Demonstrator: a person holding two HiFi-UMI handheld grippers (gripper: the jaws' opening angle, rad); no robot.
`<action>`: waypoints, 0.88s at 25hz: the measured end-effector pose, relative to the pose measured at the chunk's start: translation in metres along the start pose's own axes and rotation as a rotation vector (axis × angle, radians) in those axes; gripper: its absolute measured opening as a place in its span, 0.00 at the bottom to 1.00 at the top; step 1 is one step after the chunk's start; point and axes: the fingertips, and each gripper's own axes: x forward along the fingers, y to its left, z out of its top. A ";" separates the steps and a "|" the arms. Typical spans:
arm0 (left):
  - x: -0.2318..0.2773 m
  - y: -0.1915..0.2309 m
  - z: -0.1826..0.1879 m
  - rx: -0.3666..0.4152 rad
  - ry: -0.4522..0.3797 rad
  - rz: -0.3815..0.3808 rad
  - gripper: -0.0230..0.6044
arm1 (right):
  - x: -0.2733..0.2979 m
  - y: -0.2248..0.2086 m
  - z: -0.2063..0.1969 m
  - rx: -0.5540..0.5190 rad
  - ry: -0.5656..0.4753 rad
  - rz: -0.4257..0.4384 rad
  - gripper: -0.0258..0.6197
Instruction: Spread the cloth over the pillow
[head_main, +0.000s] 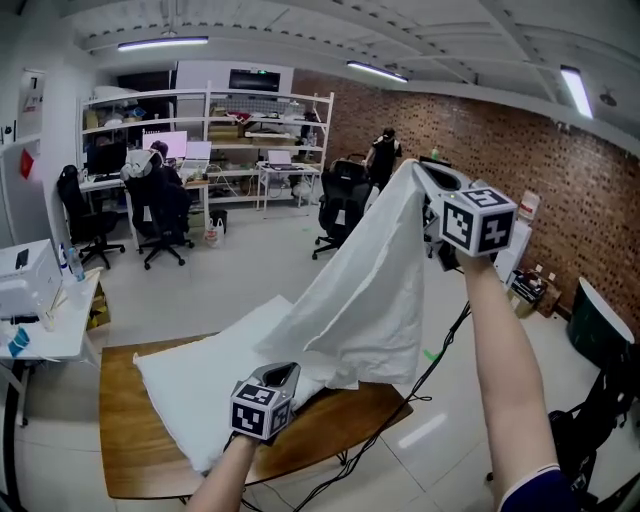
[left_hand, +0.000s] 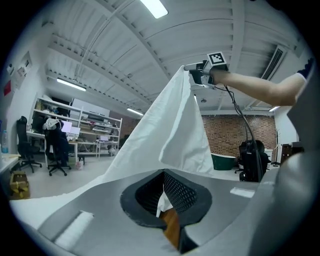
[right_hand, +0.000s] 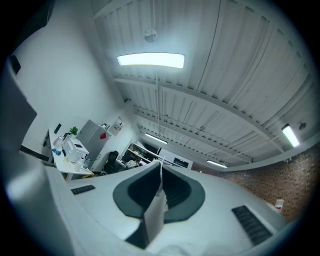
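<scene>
A white pillow (head_main: 190, 385) lies on the wooden table (head_main: 140, 460). The white cloth (head_main: 370, 290) hangs like a tent from high on the right down to the pillow's near side. My right gripper (head_main: 425, 175) is raised at arm's length and shut on the cloth's top corner; a strip of cloth (right_hand: 156, 212) shows pinched in its jaws (right_hand: 160, 185). My left gripper (head_main: 283, 375) sits low at the table's front, shut on a lower corner. In the left gripper view a bit of cloth is nipped between the jaws (left_hand: 164, 192), and the sheet (left_hand: 170, 130) rises to the right gripper (left_hand: 192, 70).
A white desk (head_main: 40, 335) stands left of the table. Office chairs (head_main: 340, 210), shelves (head_main: 210, 130) and two people are at the back. A brick wall (head_main: 560, 170) runs along the right. Cables (head_main: 440, 350) trail from the right arm to the floor.
</scene>
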 end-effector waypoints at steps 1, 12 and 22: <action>-0.001 0.002 -0.002 -0.003 0.004 0.005 0.04 | 0.000 -0.004 0.007 -0.006 -0.007 -0.004 0.08; -0.009 0.049 -0.020 -0.041 0.045 0.065 0.11 | 0.000 -0.024 0.055 -0.046 -0.063 -0.040 0.07; -0.016 -0.027 -0.048 -0.098 0.060 -0.273 0.51 | 0.001 -0.039 0.086 -0.098 -0.079 -0.084 0.07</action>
